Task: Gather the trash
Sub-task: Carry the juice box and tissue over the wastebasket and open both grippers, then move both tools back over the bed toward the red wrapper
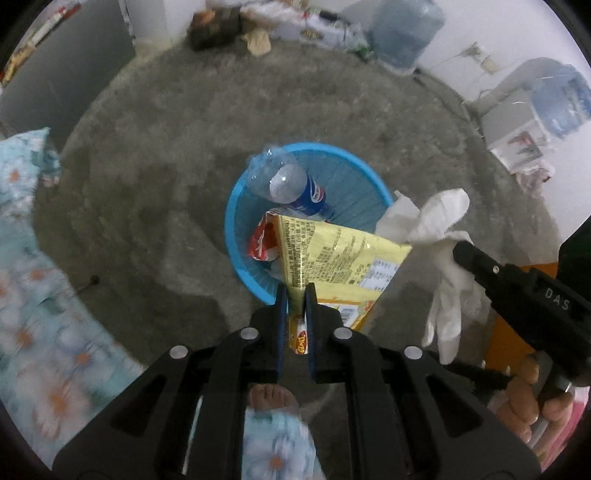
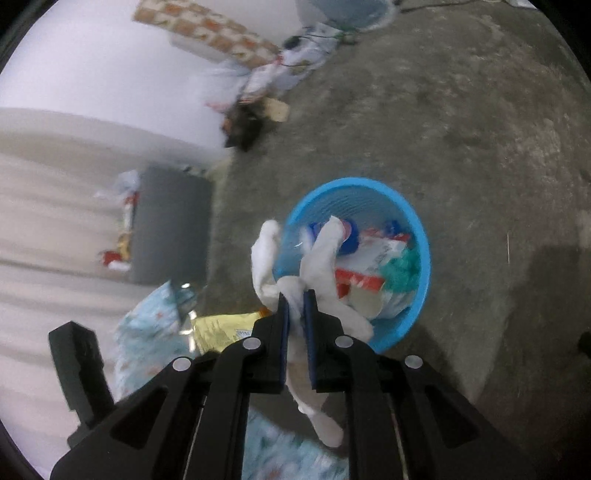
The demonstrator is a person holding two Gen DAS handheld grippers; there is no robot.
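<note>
A blue plastic bin [image 1: 236, 206] stands on the concrete floor, holding a Pepsi bottle [image 1: 295, 188] and red-and-white wrappers. My left gripper [image 1: 295, 291] points down at its near rim. A yellow snack wrapper [image 1: 332, 254] hangs between its jaws over the bin, and the jaws stand slightly apart, so I read it as open. In the right wrist view the bin [image 2: 424, 266] lies just ahead. My right gripper [image 2: 295, 295] has a white glove [image 2: 321, 258] draped between its slightly parted jaws, with the fingers of the glove hanging over the bin's edge.
Two big water jugs [image 1: 406, 33] [image 1: 561, 99] and a heap of rubbish [image 1: 258, 26] line the far wall. Flowered bedding [image 1: 37, 295] lies at the left. A person's bare foot [image 1: 271, 397] is below the left gripper. A grey box [image 2: 170, 225] stands by the wall.
</note>
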